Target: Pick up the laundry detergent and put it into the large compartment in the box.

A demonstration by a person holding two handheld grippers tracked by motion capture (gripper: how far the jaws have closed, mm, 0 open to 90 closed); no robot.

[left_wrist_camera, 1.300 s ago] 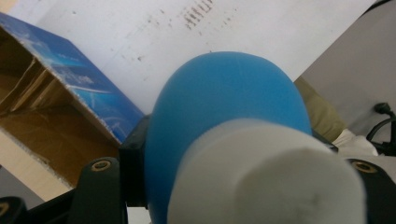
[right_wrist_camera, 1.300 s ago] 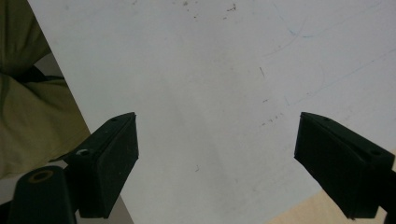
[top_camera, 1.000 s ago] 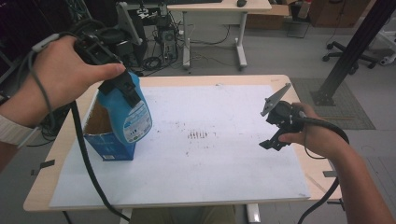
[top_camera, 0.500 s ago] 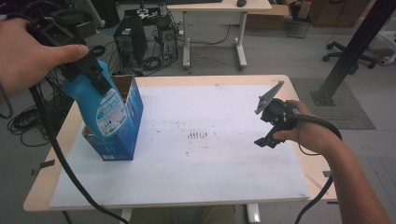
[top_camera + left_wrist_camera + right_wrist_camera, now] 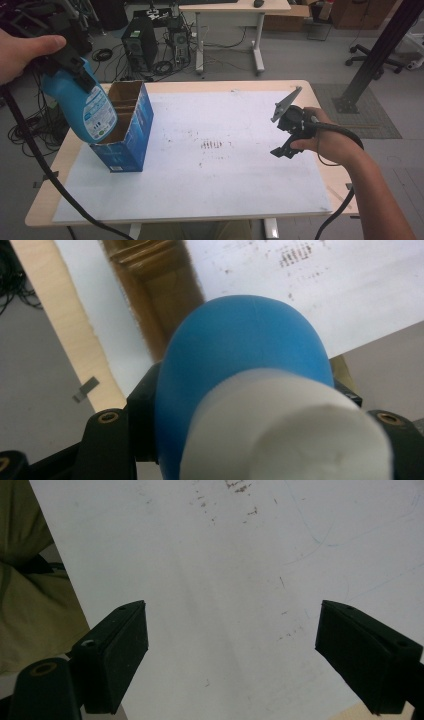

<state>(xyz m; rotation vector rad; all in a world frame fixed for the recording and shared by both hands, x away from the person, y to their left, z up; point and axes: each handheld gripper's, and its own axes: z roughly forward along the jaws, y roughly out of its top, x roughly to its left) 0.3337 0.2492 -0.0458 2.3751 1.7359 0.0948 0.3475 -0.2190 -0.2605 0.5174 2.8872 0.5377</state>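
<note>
Lifted clear of the box (image 5: 129, 127) since the earlier frame, the bottle (image 5: 82, 105) hangs tilted above its left edge, left gripper (image 5: 67, 62) jaws clamped at its neck. Likely smooth, rigid plastic, heavy if full. Right gripper (image 5: 287, 135) jaws apart over the bench (image 5: 240, 195).

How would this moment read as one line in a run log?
left claw: shut on blue bottle | bottle: lifted beside blue box | right claw: open, empty
</note>
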